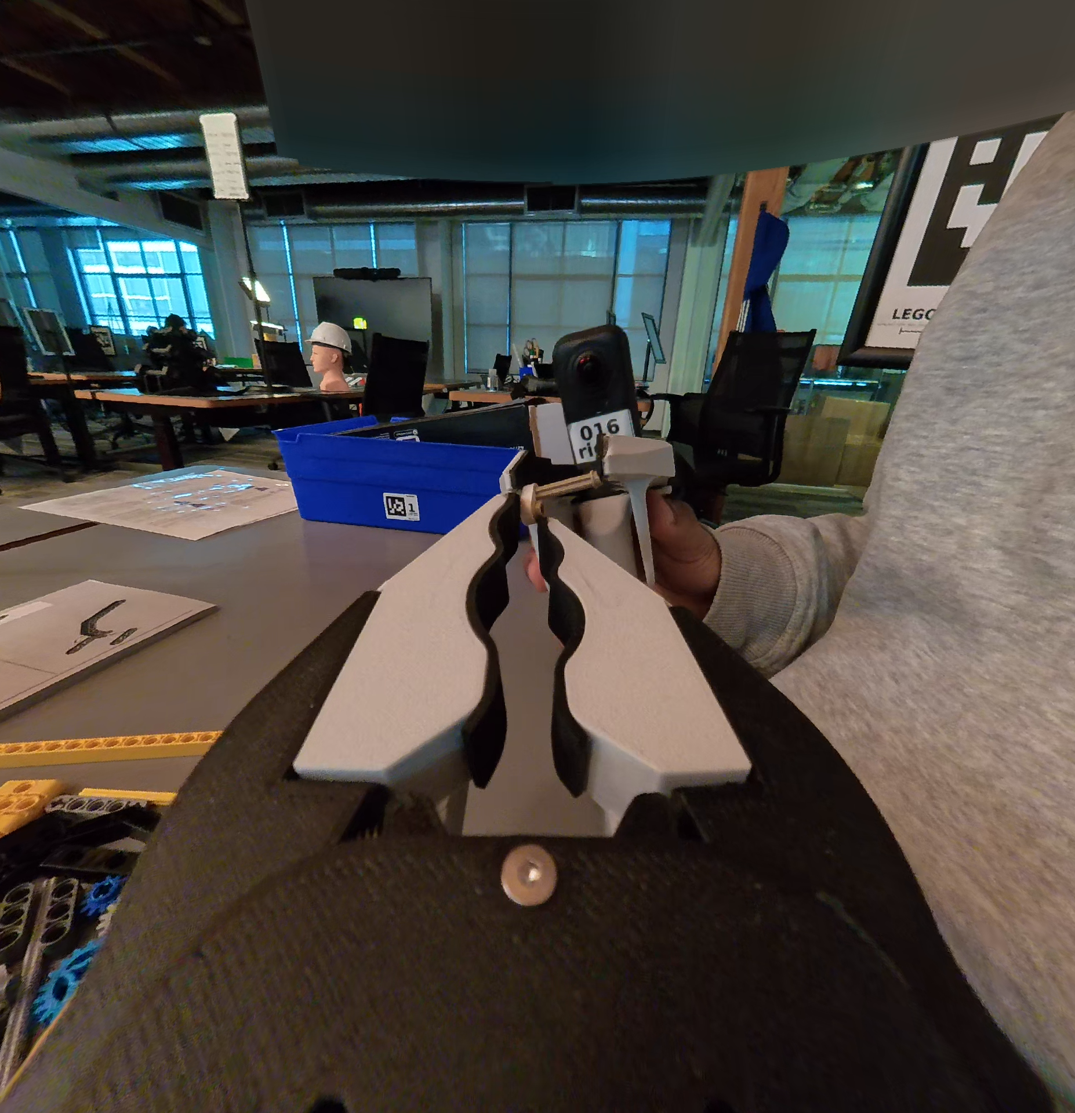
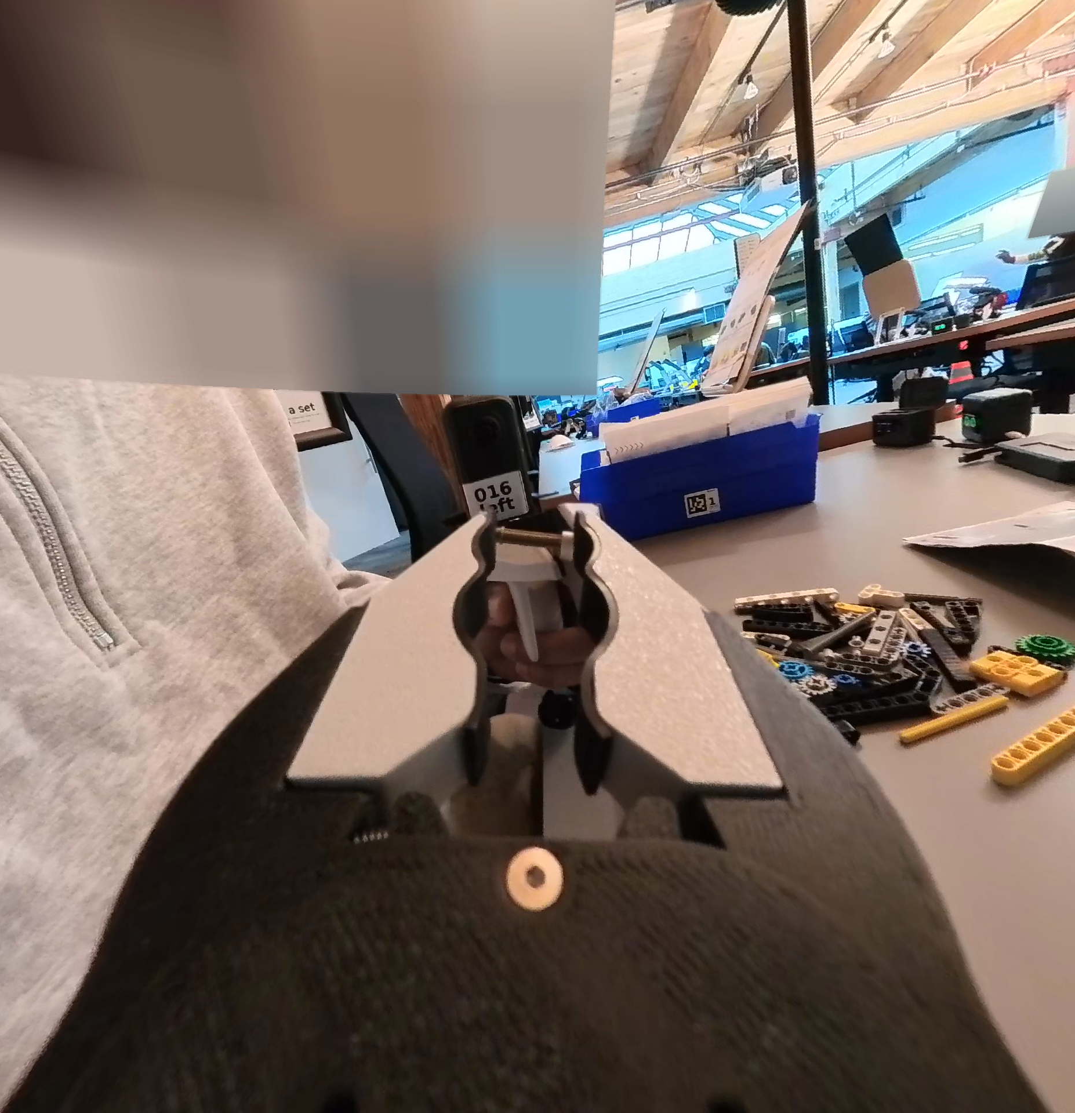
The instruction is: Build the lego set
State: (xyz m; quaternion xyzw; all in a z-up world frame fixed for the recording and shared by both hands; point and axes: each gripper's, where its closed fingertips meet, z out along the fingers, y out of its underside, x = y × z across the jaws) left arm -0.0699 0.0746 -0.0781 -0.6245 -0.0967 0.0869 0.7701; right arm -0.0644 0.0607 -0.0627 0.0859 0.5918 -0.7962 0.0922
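Note:
My right gripper (image 2: 535,531) holds a short tan pin (image 2: 532,536) lengthwise, one end against each fingertip pad. In the left wrist view the same tan pin (image 1: 562,491) shows its flanged end sitting between the nearly closed tips of my left gripper (image 1: 528,507). The two grippers face each other, raised above the table in front of a person in a grey sweatshirt (image 2: 131,572). A pile of black, white and yellow lego parts (image 2: 872,650) lies on the grey table (image 2: 764,560) to the right. It also shows in the left wrist view (image 1: 47,873).
A blue bin (image 1: 402,476) stands at the back of the table, also seen in the right wrist view (image 2: 704,488). An instruction booklet (image 1: 71,638), a printed sheet (image 1: 161,500) and a long yellow beam (image 1: 101,747) lie at the left. A packet (image 2: 1005,536) lies at the right. Less than 4 cm separates the two grippers' tips.

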